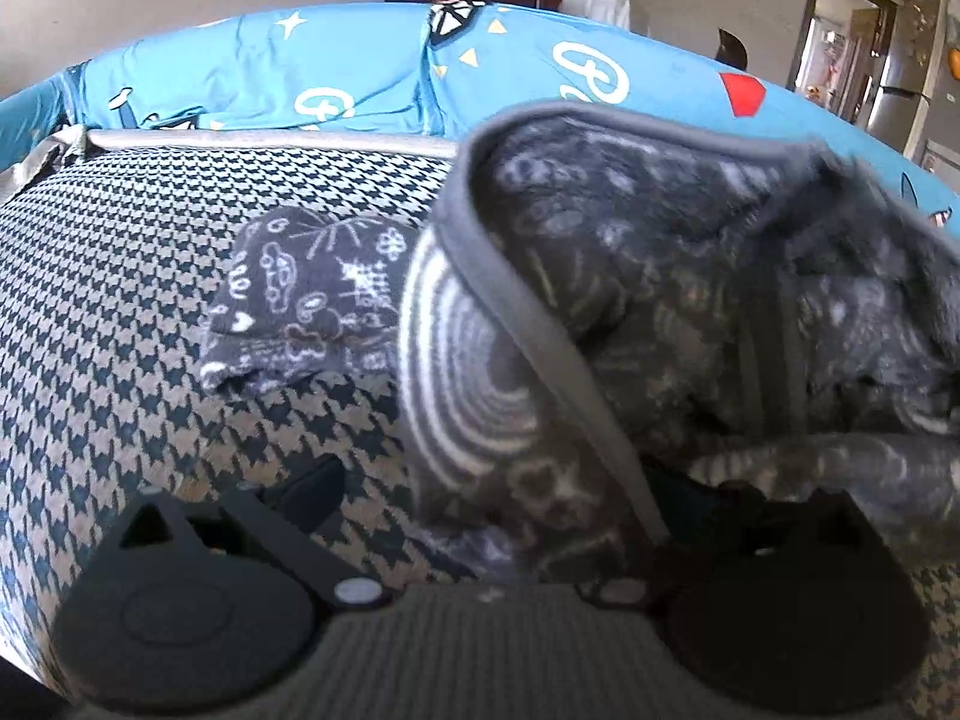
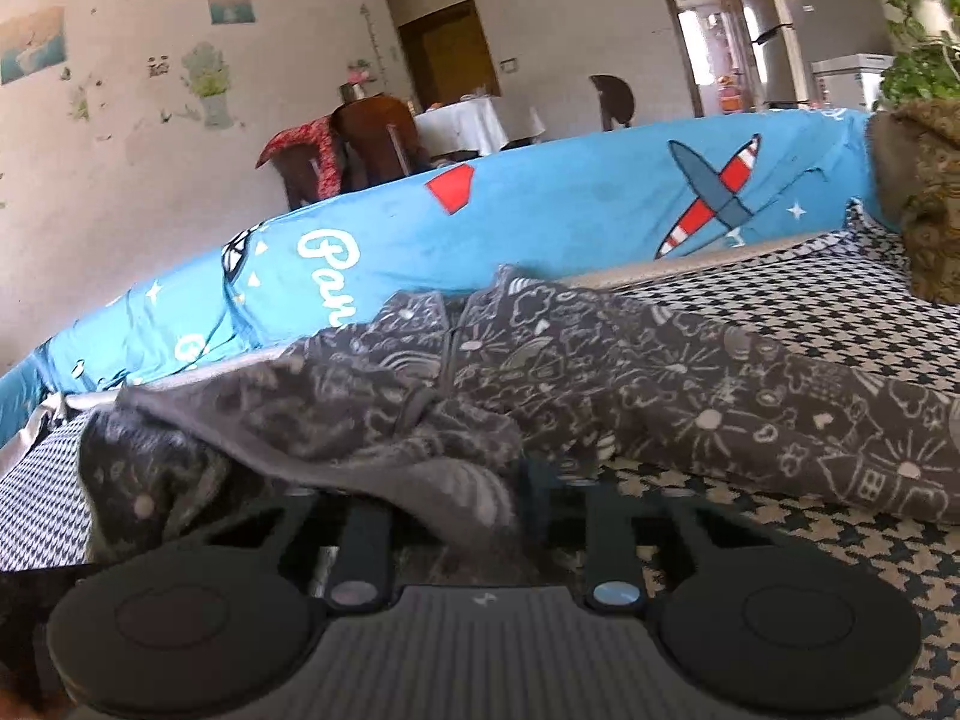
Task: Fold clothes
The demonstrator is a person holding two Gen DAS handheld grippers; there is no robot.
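A dark grey garment (image 1: 660, 276) with white doodle print and a grey binding lies on the houndstooth sofa seat (image 1: 120, 312). In the left wrist view a fold of it stands raised and blurred right in front of my left gripper (image 1: 498, 486), whose fingers are spread wide. The left finger (image 1: 315, 483) shows bare over the seat, and cloth covers the right one. In the right wrist view the garment (image 2: 690, 396) stretches off to the right. A bunched edge drapes over my right gripper (image 2: 522, 480), whose fingers stand close together on the cloth, tips hidden.
A blue cartoon-print cover (image 2: 570, 210) runs along the sofa back. A brown patterned cushion (image 2: 924, 192) sits at the right end. Behind the sofa are chairs, a table with a white cloth (image 2: 468, 126), a doorway and a fridge.
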